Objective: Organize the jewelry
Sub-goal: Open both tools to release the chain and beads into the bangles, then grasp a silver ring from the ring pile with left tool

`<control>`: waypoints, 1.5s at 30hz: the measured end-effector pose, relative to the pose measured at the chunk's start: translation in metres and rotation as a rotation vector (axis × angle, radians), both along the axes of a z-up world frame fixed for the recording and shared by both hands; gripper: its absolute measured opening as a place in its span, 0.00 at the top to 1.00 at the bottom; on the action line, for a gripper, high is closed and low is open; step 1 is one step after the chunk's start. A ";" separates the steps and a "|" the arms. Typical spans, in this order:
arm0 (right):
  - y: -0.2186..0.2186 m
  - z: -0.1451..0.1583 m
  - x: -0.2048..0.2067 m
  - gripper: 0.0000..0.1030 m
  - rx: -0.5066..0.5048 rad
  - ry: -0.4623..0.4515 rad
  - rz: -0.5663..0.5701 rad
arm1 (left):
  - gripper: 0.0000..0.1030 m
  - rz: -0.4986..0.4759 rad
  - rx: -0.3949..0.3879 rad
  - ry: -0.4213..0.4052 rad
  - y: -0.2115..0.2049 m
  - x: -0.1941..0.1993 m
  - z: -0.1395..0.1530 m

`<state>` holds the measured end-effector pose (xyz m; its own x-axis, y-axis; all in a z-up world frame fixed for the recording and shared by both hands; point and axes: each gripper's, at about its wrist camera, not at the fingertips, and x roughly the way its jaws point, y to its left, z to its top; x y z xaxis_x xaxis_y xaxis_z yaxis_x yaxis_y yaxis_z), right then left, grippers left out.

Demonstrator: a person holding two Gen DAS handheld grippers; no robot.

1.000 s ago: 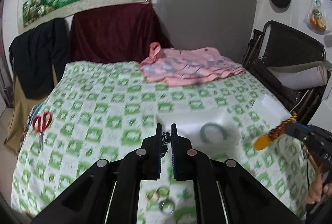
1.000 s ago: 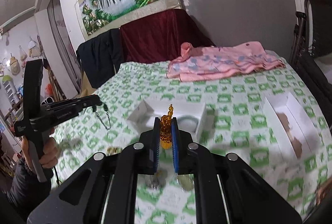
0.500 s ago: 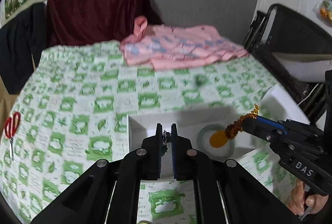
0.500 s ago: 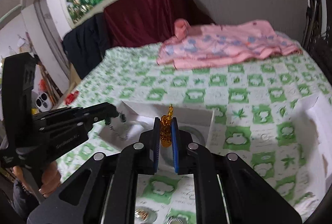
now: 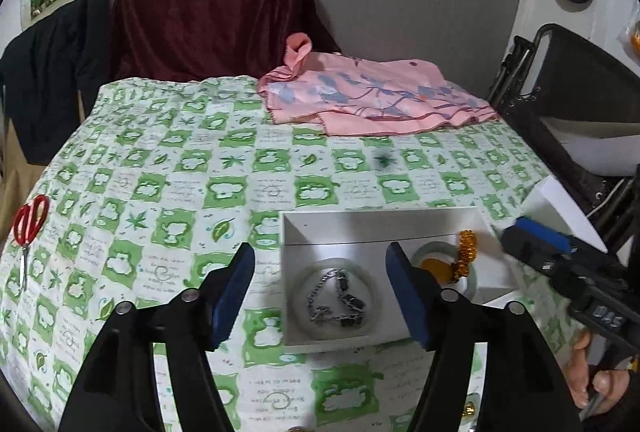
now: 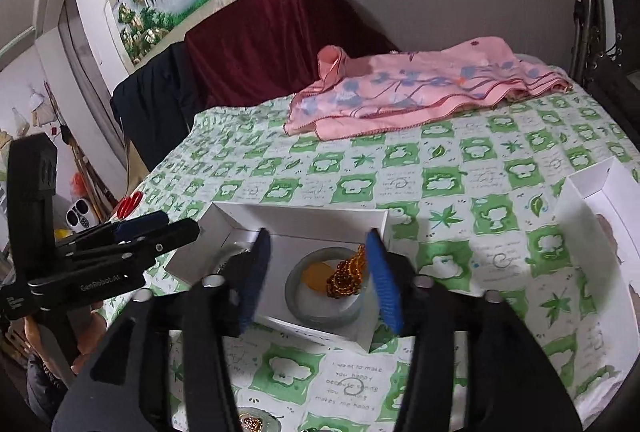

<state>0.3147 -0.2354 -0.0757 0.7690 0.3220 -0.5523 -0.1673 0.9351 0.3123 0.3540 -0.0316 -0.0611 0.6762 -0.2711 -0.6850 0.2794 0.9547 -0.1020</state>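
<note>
A white two-compartment box (image 5: pixel 352 228) (image 6: pixel 304 218) sits on the green checked cloth. In its left compartment a silver chain with dark beads (image 5: pixel 338 302) lies inside a pale bangle (image 5: pixel 300 286). In its right compartment an amber bead pendant (image 6: pixel 346 274) (image 5: pixel 464 258) lies inside a jade bangle (image 6: pixel 320 314). My left gripper (image 5: pixel 320 284) is open and empty above the chain. My right gripper (image 6: pixel 318 274) is open and empty, its jaws either side of the pendant.
A second open white box (image 6: pixel 600 216) lies to the right. Red scissors (image 5: pixel 28 224) lie at the cloth's left edge. A pink garment (image 5: pixel 368 100) lies at the back. Gold rings (image 6: pixel 252 424) lie on the near cloth. A black chair (image 5: pixel 580 104) stands right.
Both grippers have opened. The chain has dropped from the left gripper into the left compartment, and the amber pendant from the right gripper into the right compartment.
</note>
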 end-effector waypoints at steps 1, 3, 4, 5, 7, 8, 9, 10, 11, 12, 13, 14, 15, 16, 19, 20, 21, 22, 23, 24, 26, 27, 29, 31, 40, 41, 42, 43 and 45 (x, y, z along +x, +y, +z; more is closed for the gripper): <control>-0.001 0.001 -0.001 0.41 -0.003 -0.007 -0.010 | 0.33 0.004 0.005 0.002 0.001 0.000 -0.001; -0.005 0.002 -0.003 0.37 -0.001 -0.017 -0.027 | 0.30 0.015 0.011 0.002 0.003 0.000 -0.003; -0.006 0.002 -0.004 0.34 0.001 -0.019 -0.033 | 0.29 0.021 0.015 0.000 0.004 0.000 -0.003; -0.008 0.001 -0.004 0.32 0.004 -0.021 -0.041 | 0.26 0.030 0.020 -0.004 0.006 -0.001 -0.003; -0.012 0.000 -0.006 0.28 0.012 -0.021 -0.055 | 0.23 0.044 0.026 -0.010 0.009 -0.002 -0.004; -0.013 0.000 -0.006 0.27 0.015 -0.021 -0.060 | 0.22 0.049 0.027 -0.011 0.011 -0.002 -0.004; -0.015 -0.001 -0.007 0.27 0.018 -0.020 -0.067 | 0.21 0.057 0.028 -0.013 0.013 -0.003 -0.004; -0.016 -0.001 -0.008 0.26 0.021 -0.020 -0.071 | 0.21 0.061 0.028 -0.015 0.015 -0.004 -0.004; -0.017 -0.001 -0.008 0.25 0.022 -0.021 -0.074 | 0.21 0.067 0.028 -0.017 0.017 -0.005 -0.003; -0.019 -0.001 -0.010 0.24 0.024 -0.023 -0.080 | 0.21 0.075 0.029 -0.021 0.019 -0.006 -0.003; -0.020 -0.001 -0.011 0.23 0.024 -0.026 -0.085 | 0.20 0.081 0.031 -0.023 0.022 -0.007 -0.003; -0.021 -0.001 -0.013 0.22 0.022 -0.032 -0.092 | 0.20 0.087 0.033 -0.026 0.023 -0.008 -0.003; -0.021 -0.001 -0.014 0.20 0.019 -0.036 -0.097 | 0.20 0.097 0.039 -0.030 0.026 -0.011 -0.004; -0.021 -0.001 -0.016 0.19 0.016 -0.040 -0.102 | 0.20 0.106 0.048 -0.033 0.029 -0.013 -0.004; -0.022 -0.001 -0.022 0.12 0.010 -0.052 -0.120 | 0.20 0.125 0.065 -0.038 0.035 -0.021 -0.006; -0.022 -0.002 -0.025 0.11 0.004 -0.056 -0.134 | 0.19 0.133 0.068 -0.039 0.038 -0.025 -0.007; -0.023 -0.002 -0.029 0.08 -0.001 -0.061 -0.150 | 0.19 0.138 0.066 -0.040 0.041 -0.027 -0.007; -0.024 -0.002 -0.033 0.07 -0.005 -0.067 -0.163 | 0.19 0.142 0.063 -0.039 0.043 -0.030 -0.007; -0.025 -0.003 -0.036 0.07 -0.007 -0.072 -0.171 | 0.18 0.146 0.060 -0.038 0.046 -0.033 -0.007; -0.026 -0.003 -0.040 0.07 -0.008 -0.077 -0.178 | 0.17 0.150 0.057 -0.033 0.048 -0.037 -0.008; -0.028 -0.004 -0.049 0.07 -0.004 -0.092 -0.178 | 0.17 0.157 0.053 -0.028 0.053 -0.044 -0.010; -0.029 -0.005 -0.052 0.07 -0.003 -0.090 -0.180 | 0.17 0.160 0.051 -0.026 0.055 -0.048 -0.011; -0.030 -0.008 -0.059 0.07 0.011 -0.077 -0.175 | 0.16 0.164 0.049 -0.022 0.058 -0.056 -0.013; -0.032 -0.011 -0.067 0.07 0.040 -0.064 -0.171 | 0.16 0.163 0.049 -0.015 0.060 -0.065 -0.016; -0.024 -0.022 -0.106 0.07 0.082 -0.037 -0.122 | 0.16 0.143 0.094 0.005 0.057 -0.099 -0.031; -0.021 -0.022 -0.109 0.07 0.076 -0.032 -0.111 | 0.16 0.141 0.093 0.012 0.058 -0.102 -0.032; -0.017 -0.024 -0.114 0.07 0.066 -0.027 -0.097 | 0.16 0.139 0.088 0.017 0.059 -0.107 -0.033; -0.015 -0.025 -0.118 0.07 0.059 -0.023 -0.088 | 0.16 0.139 0.084 0.017 0.060 -0.110 -0.034; -0.008 -0.029 -0.126 0.07 0.049 -0.013 -0.060 | 0.16 0.133 0.074 0.018 0.061 -0.116 -0.035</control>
